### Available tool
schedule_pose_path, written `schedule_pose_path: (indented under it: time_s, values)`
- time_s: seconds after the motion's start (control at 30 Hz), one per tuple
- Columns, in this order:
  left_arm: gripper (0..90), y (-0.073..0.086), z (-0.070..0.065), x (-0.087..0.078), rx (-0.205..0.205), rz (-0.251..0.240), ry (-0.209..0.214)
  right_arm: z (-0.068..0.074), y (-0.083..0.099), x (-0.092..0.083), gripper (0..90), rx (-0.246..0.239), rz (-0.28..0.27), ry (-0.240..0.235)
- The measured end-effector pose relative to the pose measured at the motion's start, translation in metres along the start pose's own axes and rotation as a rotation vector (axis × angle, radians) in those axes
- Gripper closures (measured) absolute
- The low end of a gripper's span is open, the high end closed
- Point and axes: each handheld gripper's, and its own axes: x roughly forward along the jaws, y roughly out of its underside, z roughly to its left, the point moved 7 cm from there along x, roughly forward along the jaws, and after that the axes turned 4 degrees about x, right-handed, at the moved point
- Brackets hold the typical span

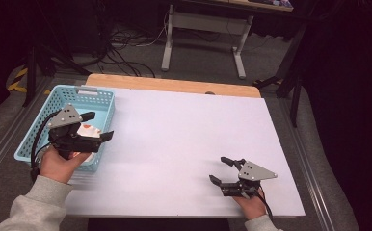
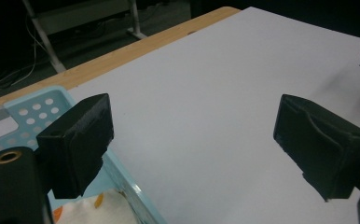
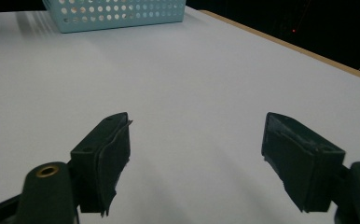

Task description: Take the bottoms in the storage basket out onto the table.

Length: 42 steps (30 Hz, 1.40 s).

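Observation:
A light blue perforated basket (image 1: 97, 98) stands at the table's left edge, with a white and orange cloth-like item (image 1: 88, 131) inside. My left gripper (image 1: 99, 126) hovers over the basket's right rim, open and empty. In the left gripper view its jaws stand wide apart, the basket rim (image 2: 122, 179) and the white and orange item (image 2: 99, 210) below them. My right gripper (image 1: 220, 169) rests low over the white table near the front right, open with nothing between its jaws. The right gripper view looks across the bare surface to the basket (image 3: 117, 14).
The table (image 1: 184, 139) has a white top with a wooden strip (image 1: 174, 85) along its far edge. Behind it on the floor stand a white desk frame (image 1: 203, 33) and loose cables. Metal rails run along both sides of the table.

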Motion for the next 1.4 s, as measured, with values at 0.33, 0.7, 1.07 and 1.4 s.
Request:
schedule_pose_path:
  time_s: [0.33,0.7,1.07,1.4]
  values:
    - [13.3,0.009,0.018,0.002,-0.029,0.033,-0.019,0.0,0.0,0.0,23.7,-0.001,0.001,0.0]
    - [12.5,0.022,0.042,0.005,-0.057,0.146,-0.043,0.0,0.0,0.001,23.3,-0.005,0.004,0.003]
    - [13.0,0.038,0.063,0.005,-0.093,0.243,-0.078,0.001,0.0,0.001,22.3,-0.011,0.006,0.003]
    - [13.1,0.052,0.08,0.007,-0.111,0.342,-0.097,0.0,0.001,0.002,21.0,-0.014,0.012,0.008]
